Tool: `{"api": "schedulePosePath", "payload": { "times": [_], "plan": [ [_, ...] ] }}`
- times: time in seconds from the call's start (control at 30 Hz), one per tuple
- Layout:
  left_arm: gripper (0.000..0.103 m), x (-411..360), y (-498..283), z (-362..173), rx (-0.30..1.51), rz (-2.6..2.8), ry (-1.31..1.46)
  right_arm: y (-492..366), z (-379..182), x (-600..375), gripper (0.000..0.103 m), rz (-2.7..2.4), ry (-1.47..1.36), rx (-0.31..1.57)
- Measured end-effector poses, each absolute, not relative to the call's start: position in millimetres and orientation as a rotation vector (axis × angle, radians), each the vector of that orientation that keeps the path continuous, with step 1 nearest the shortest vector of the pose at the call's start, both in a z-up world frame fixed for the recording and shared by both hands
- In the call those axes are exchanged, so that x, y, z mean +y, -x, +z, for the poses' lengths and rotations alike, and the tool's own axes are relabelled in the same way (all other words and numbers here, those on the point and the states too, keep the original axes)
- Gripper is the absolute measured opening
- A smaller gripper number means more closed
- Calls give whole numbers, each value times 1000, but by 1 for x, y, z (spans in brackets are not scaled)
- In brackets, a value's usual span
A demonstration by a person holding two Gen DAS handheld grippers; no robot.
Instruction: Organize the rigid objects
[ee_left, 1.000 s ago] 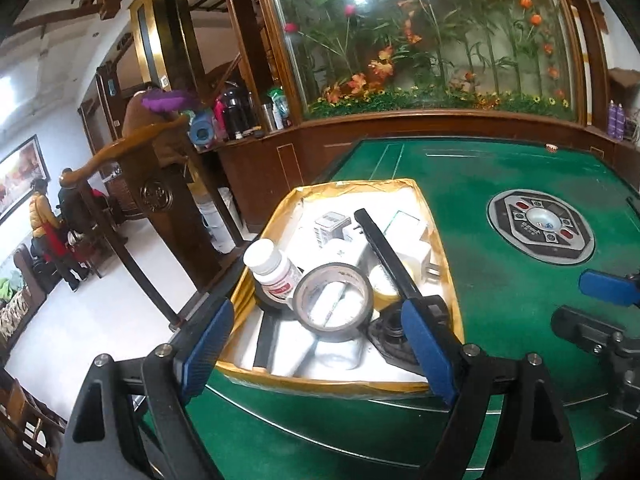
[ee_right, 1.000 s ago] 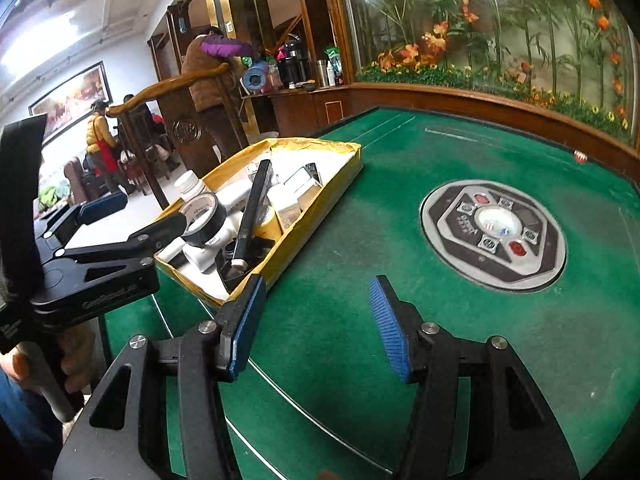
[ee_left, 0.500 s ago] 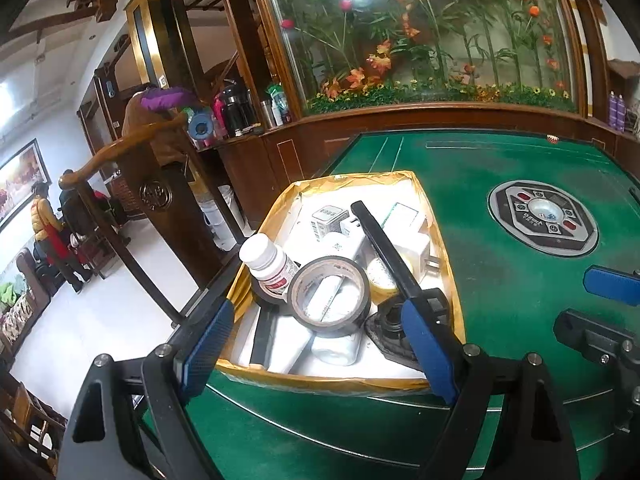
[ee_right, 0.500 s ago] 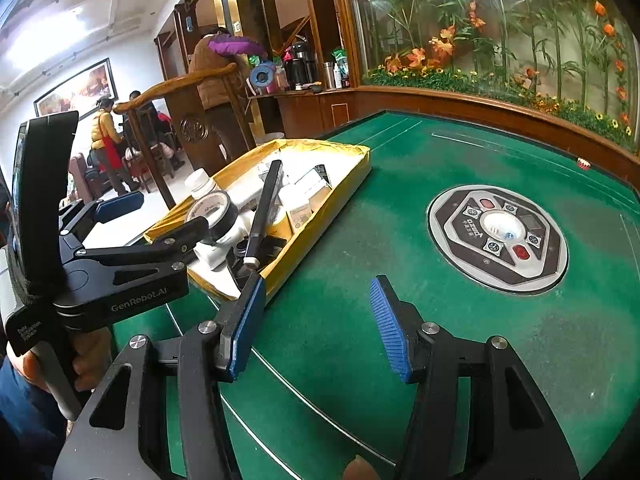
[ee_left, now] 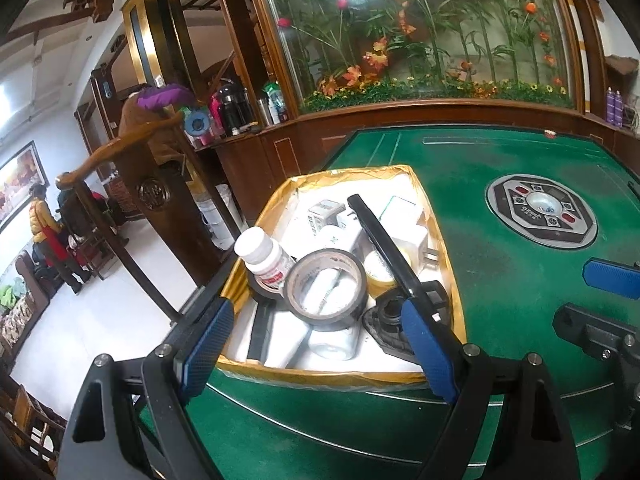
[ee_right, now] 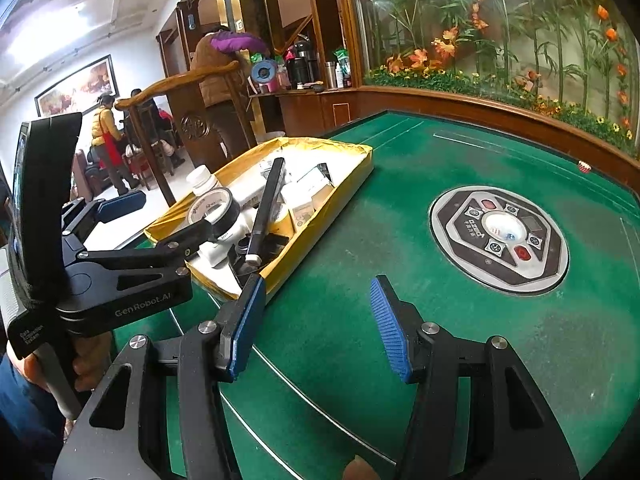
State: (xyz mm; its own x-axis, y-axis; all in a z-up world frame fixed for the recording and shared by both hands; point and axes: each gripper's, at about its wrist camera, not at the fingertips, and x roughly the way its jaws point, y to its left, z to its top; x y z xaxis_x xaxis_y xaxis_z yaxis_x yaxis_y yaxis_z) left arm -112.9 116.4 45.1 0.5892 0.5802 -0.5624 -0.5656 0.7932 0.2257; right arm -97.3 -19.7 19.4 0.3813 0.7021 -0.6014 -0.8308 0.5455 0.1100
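Observation:
A yellow-walled tray point(ee_left: 452, 280) with a white floor sits on the green felt table, holding several rigid items. Among them are a black tape roll point(ee_left: 326, 288), a white pill bottle point(ee_left: 260, 256), a long black bar point(ee_left: 384, 248), white boxes and a black mount point(ee_left: 394, 316). My left gripper point(ee_left: 318, 344) hovers open at the tray's near end, nothing between its pads. My right gripper point(ee_right: 318, 328) stands open over bare felt to the right of the tray point(ee_right: 320, 224). The right wrist view also shows the left gripper point(ee_right: 156, 220) beside the tape roll point(ee_right: 214, 208).
A round control panel point(ee_right: 498, 236) is set into the table's middle. A wooden ledge with a flower display runs along the far side. A wooden chair back point(ee_left: 120, 152) stands left of the table, with people further off. A hand point(ee_right: 88, 364) holds the left gripper's handle.
Both views have drifted only a little. The jaws keep the same gaps and the things in the tray lie as before.

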Motion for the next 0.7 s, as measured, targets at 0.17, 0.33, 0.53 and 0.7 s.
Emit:
{"api": "schedulePosePath", "payload": {
  "times": [0.17, 0.33, 0.53, 0.7],
  "plan": [
    [86, 123, 112, 37, 698, 647, 15, 99, 19, -19, 55, 988, 233, 647],
    [86, 127, 114, 33, 687, 639, 46, 99, 17, -18, 55, 982, 238, 653],
    [86, 127, 114, 34, 659, 642, 52, 98, 13, -15, 56, 973, 247, 668],
    [86, 132, 115, 32, 666, 630, 76, 98, 9, -13, 56, 967, 266, 681]
  ]
}}
